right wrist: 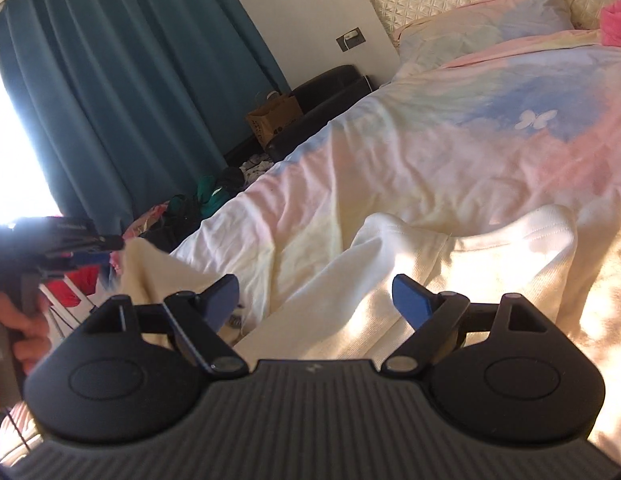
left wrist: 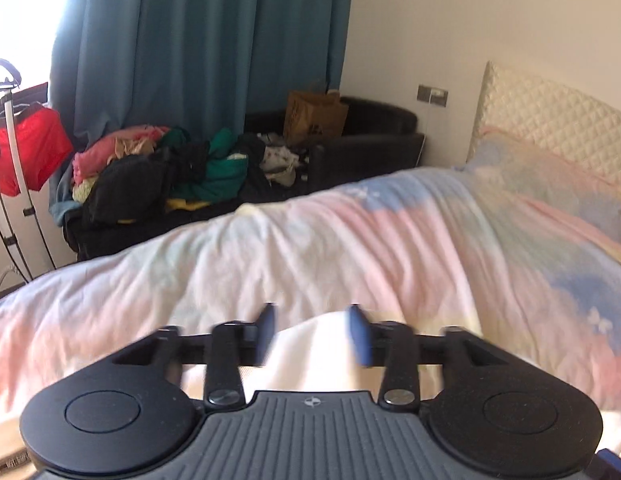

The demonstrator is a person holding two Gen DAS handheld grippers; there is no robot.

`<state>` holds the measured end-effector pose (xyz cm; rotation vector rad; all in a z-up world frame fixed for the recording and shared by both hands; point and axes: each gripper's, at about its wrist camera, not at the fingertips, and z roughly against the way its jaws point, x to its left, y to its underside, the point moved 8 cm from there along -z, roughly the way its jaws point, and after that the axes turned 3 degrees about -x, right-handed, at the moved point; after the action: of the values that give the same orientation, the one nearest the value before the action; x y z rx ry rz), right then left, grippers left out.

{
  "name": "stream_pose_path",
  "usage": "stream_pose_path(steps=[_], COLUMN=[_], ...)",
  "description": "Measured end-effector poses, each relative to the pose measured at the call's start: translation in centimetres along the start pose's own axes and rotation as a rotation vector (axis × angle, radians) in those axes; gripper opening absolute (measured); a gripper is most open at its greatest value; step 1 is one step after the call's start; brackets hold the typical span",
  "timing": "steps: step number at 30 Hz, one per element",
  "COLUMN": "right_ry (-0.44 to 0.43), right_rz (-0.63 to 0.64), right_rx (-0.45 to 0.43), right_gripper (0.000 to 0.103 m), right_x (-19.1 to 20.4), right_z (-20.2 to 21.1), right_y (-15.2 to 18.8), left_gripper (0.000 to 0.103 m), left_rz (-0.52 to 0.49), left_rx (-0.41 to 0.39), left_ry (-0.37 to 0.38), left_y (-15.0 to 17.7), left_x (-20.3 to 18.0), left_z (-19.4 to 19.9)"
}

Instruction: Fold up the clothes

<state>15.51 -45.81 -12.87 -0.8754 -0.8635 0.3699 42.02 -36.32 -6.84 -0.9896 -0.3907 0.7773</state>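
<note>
So my left claw [left wrist: 312, 334] was sitting low in the middle of its view, jaws apart with a fold of the cream garment [left wrist: 310, 360] between the pads, though it's too blurry to say whether they pinched it. My right claw [right wrist: 314, 300] was spread wide and empty, hovering over that same garment [right wrist: 450, 264], which lay across the pastel duvet [right wrist: 430, 152] on the bed, lower middle of frame. Clothes pile [left wrist: 162, 172] upper left.
</note>
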Motion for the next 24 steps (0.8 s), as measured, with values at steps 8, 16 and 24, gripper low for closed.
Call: stream_pose_path(steps=[8, 16, 24], right_ry=[-0.069, -0.135, -0.173], right_rz=[0.048, 0.125, 0.277], right_rx=[0.048, 0.088, 0.152], right_gripper=[0.085, 0.085, 0.085], right_x=[1.7, 4.1, 6.2], right_z=[-0.3, 0.6, 2.8], right_y=[1.1, 1.8, 3.0], left_gripper=[0.081, 0.090, 0.092], left_rz=[0.014, 0.051, 0.163], left_rx=[0.011, -0.083, -0.203], left_ry=[-0.084, -0.285, -0.369], left_y=[5.1, 10.2, 15.1], left_x=[1.9, 3.2, 1.7], left_z=[12.5, 29.1, 37.2])
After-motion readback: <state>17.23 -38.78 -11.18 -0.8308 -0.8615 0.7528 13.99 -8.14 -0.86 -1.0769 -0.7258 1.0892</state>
